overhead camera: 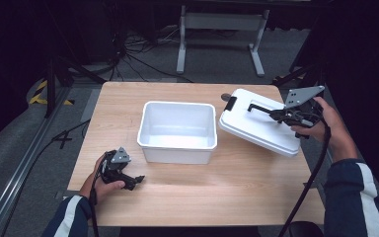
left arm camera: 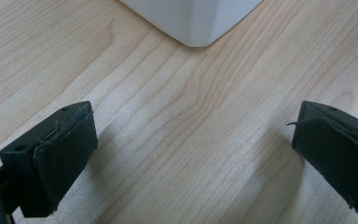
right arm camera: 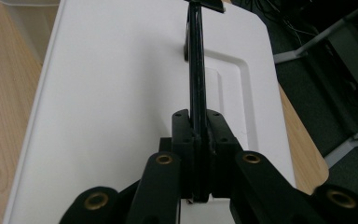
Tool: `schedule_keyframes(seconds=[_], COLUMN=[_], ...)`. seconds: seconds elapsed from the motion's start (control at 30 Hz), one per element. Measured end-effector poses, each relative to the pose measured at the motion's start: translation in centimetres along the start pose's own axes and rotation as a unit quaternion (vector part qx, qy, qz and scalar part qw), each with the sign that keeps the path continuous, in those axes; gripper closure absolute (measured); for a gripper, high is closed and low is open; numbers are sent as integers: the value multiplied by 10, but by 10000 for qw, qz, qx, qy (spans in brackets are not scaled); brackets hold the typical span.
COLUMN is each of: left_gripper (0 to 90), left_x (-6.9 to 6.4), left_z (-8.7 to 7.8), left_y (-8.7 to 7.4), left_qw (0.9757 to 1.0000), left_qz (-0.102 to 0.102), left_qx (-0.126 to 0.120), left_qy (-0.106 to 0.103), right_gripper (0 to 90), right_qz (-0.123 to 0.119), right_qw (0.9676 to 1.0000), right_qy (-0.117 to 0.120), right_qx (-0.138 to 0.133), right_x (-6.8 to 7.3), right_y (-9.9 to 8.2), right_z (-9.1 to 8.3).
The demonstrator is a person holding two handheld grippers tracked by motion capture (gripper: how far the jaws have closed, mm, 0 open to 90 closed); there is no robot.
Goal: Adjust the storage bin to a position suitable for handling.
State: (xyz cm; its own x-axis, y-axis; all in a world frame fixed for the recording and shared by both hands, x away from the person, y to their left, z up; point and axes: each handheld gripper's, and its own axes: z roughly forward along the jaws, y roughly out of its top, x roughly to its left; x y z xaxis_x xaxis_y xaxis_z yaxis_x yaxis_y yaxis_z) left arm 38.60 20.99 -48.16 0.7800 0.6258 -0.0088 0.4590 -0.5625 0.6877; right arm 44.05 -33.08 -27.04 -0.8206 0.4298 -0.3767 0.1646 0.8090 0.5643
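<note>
My right gripper [right arm camera: 196,154] is clamped on the black handle [right arm camera: 196,70] of the white lid [overhead camera: 259,127], tilted just right of the white bin [overhead camera: 177,129], while my left gripper [left arm camera: 191,154] gapes empty near the bin's corner.

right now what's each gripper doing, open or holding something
left gripper: open, empty, resting low over the table.
right gripper: closed on the black handle of the white lid.
</note>
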Motion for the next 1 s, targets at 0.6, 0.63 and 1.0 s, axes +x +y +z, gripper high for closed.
schedule_keyframes(seconds=[0.6, 0.63, 1.0], left_gripper=[5, 5, 5], left_x=[0, 0, 0], left_z=[0, 0, 0], left_y=[0, 0, 0], left_qw=[10000, 10000, 10000], left_qz=[2, 1, 3], left_qx=[0, 3, 0], left_qy=[-1, -1, -1], right_gripper=[850, 850, 849], right_qz=[325, 343, 521], right_qw=[9991, 9991, 9977], right_qy=[129, 142, 245], right_qx=[218, 227, 362], right_x=[0, 1, 3], right_y=[-26, -27, -39], right_z=[39, 41, 72])
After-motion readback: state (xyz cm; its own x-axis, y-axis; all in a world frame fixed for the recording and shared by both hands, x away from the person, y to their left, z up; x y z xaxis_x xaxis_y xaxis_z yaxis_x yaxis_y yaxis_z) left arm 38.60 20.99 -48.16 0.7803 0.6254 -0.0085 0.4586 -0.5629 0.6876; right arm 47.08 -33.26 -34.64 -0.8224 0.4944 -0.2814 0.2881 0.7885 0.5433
